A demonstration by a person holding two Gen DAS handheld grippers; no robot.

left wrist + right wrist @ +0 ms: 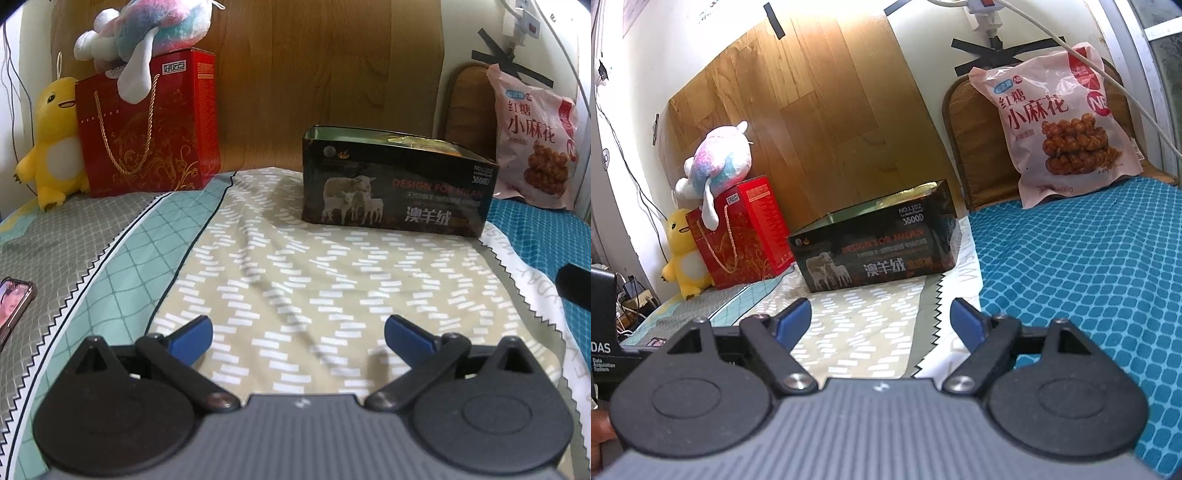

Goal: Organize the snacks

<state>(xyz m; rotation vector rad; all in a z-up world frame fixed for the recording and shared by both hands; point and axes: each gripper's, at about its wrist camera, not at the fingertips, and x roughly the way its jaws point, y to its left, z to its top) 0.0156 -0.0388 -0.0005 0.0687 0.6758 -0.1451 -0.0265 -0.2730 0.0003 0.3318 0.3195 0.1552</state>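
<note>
Left gripper (298, 338): spread wide over the bed, nothing between its blue pads.
Right gripper (881, 321): spread, pinching nothing.
Bed (295, 280): patterned beige, teal and grey sheet; blue diamond cover to the right.
Dark box (397, 181): open-topped, sheep printed on its side, standing mid-bed; contents cannot be made out.
Snack bag (1062, 122): pink, propped upright against a cushion, right of the box.
Red gift bag (147, 125): far left, pastel plush on top, yellow plush beside it.
Wall: wood-grain panel behind.

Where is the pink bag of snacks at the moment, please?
The pink snack bag stands at the back right in both wrist views, propped against a brown cushion on the blue bedding, to the right of the open dark box.
</note>
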